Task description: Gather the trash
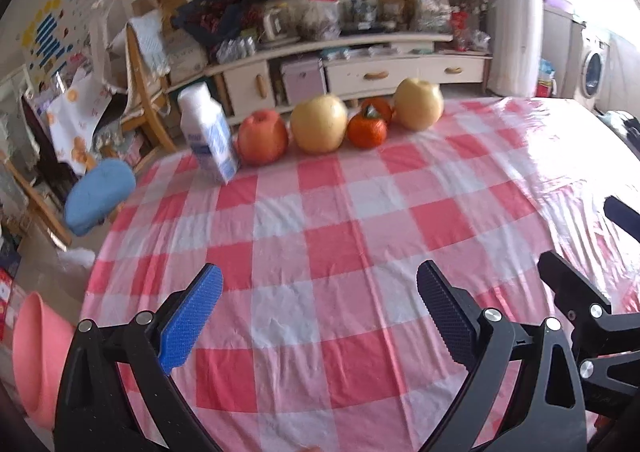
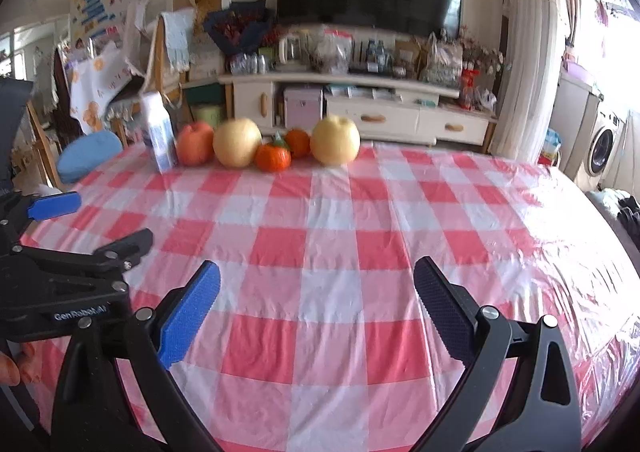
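Low in the left wrist frame, the left gripper [image 1: 318, 316] is seen with its jaws spread wide and nothing held between them. Low in the right wrist frame, the right gripper [image 2: 316, 312] is likewise spread wide and empty, above the red-and-white checked tablecloth [image 2: 332, 248]. Toward the upper left of the cloth, a white-and-blue milk carton [image 1: 208, 131] is seen upright at the table's far edge, just beside a red apple [image 1: 263, 137]. Two yellow pears [image 1: 319, 123] and two orange fruits [image 1: 367, 128] are lined up rightward from it.
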### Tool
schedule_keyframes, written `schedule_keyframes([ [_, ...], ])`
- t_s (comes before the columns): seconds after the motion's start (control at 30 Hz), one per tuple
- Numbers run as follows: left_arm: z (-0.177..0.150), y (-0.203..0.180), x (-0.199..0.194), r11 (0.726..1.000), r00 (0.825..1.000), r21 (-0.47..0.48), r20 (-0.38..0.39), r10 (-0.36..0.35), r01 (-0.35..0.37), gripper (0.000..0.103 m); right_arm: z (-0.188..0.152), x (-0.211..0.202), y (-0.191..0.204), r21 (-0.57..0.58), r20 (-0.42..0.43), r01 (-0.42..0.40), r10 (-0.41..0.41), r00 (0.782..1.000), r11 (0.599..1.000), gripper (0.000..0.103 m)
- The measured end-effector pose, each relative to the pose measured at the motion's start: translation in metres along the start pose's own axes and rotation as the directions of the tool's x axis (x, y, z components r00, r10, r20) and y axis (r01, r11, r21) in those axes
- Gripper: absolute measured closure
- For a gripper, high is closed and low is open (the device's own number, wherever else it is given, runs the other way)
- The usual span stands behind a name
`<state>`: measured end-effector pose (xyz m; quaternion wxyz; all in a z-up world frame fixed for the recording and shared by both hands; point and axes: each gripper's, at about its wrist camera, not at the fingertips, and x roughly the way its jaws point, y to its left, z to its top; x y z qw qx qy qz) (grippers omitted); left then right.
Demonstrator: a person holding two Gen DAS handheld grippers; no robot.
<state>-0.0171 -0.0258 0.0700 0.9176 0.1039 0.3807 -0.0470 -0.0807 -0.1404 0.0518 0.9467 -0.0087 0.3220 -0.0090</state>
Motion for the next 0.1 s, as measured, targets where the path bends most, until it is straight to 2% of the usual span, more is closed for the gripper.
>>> schedule_keyframes([
  [0.1,-0.009,0.008,0.023,0.999,0.998,-0.049,-0.058,0.006,-0.009,0.006,-0.005,0.025,0.001,0.012,-0.08,0.014,-0.013,0.997,1.0,0.005],
])
